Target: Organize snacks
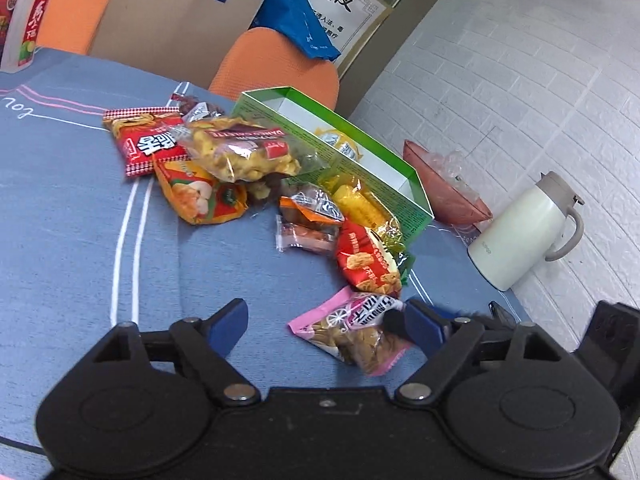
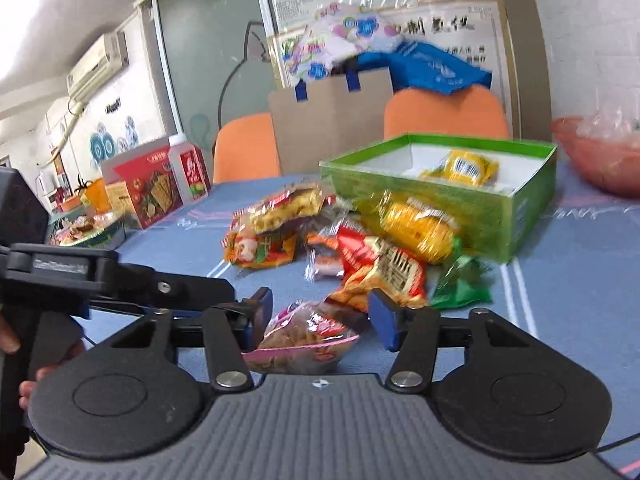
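**A:** Snacks lie in a loose heap on the blue desk [image 1: 60, 208], just beside the green box [image 2: 460, 204], which holds only one yellow packet [image 2: 464, 168] so far. Which one is in hand?

**B:** The pink packet [image 2: 304, 340], nearest of the heap. The right gripper [image 2: 320, 316] has it between its blue pads, jaws about half spread; I cannot see either pad pressing on it. The left gripper [image 1: 324, 328] stands wide open and empty, the same pink packet [image 1: 352, 332] lying near its right pad.

**A:** How should the pick go?

**B:** I'd say close the right gripper across the packet's body, not on the flat sealed edge, since the film is slick and the contents look loose. Lift clear of the red packet [image 2: 380, 272] next to it, then carry it over the box wall and set it down in the bare white part.

**A:** What can't you make out?

**B:** The right wrist view is smeared, so labels there are unreadable. The near end of the pink packet is cut off by the gripper body. Whatever lies under the heap is covered, and the box's far corner is out of sight in the left view.
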